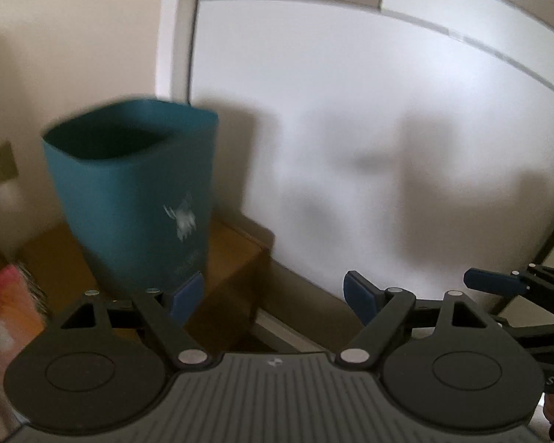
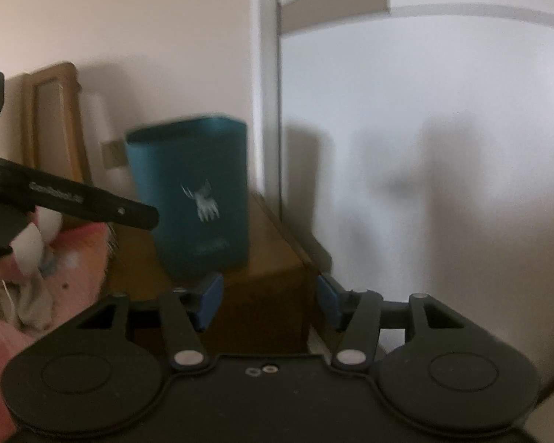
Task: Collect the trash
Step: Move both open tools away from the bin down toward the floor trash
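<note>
Left gripper (image 1: 273,297): fingers spread wide apart, nothing between them; its left blue pad (image 1: 187,297) overlaps the foot of the bin in this view, though actual contact cannot be judged from the blur.
Right gripper (image 2: 269,302): fingers also apart and empty; seen in the left wrist view as a dark linkage at the far right edge, so the two tools sit side by side.
Bin (image 1: 136,195): teal, squarish, upright with its mouth facing up, a pale printed emblem on the front wall; it stands on a brown cabinet (image 1: 236,254) against the wall corner.
Bearing from left gripper: ahead and to the left, close.
Bearing from right gripper: ahead and to the left as well, bin (image 2: 195,199) set farther off, beyond the left tool's arm.
Nearer gripper: the left, by judgement from apparent size and overlap.
Long axis of bin: vertical; any drop into it would have to come from above the rim.
Trash: none identifiable in either view; neither gripper carries any. Pink and white cloth (image 2: 55,258) lies low at the left, its nature unclear.
Bin contents: interior dark, not visible.
Backdrop: white panel (image 1: 351,129) in a grey frame, with beige wall to its left.
Stage, as judged: approach or orientation toward the bin, collection itself not yet under way.
</note>
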`<state>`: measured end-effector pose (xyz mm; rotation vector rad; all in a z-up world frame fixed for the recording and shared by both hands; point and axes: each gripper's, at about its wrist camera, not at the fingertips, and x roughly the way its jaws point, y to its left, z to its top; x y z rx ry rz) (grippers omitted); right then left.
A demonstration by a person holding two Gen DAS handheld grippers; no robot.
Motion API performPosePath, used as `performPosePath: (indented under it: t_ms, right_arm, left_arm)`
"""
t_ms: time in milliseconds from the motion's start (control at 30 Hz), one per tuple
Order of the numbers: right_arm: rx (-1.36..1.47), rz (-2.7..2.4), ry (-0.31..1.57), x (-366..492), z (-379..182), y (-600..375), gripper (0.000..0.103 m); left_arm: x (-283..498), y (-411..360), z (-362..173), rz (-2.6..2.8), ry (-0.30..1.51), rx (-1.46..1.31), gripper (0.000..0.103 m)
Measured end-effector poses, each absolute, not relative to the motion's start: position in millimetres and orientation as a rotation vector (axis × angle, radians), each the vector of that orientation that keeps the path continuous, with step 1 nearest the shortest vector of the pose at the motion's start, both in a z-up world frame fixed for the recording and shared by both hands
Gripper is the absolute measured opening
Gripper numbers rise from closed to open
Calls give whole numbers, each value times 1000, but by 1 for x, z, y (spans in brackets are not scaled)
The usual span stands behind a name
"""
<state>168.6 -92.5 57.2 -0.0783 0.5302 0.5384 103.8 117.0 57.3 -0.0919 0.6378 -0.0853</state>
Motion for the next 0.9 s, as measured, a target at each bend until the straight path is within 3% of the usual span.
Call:
performPosePath:
  t_ms: [367, 500, 700, 900]
  right_arm:
    - [7, 435, 803, 206, -100, -140, 56]
    - [12, 401, 897, 220, -156, -150, 56]
    - [5, 391, 1040, 240, -236, -160, 56]
    - [12, 382, 1148, 269, -302, -175, 56]
  left_arm:
    - [156, 102, -92, -102, 800, -174, 86]
    - [178, 96, -154, -99, 863, -198, 102]
    - [205, 74, -253, -105, 991, -199, 102]
    - [218, 33, -343, -207, 1141, -21, 102]
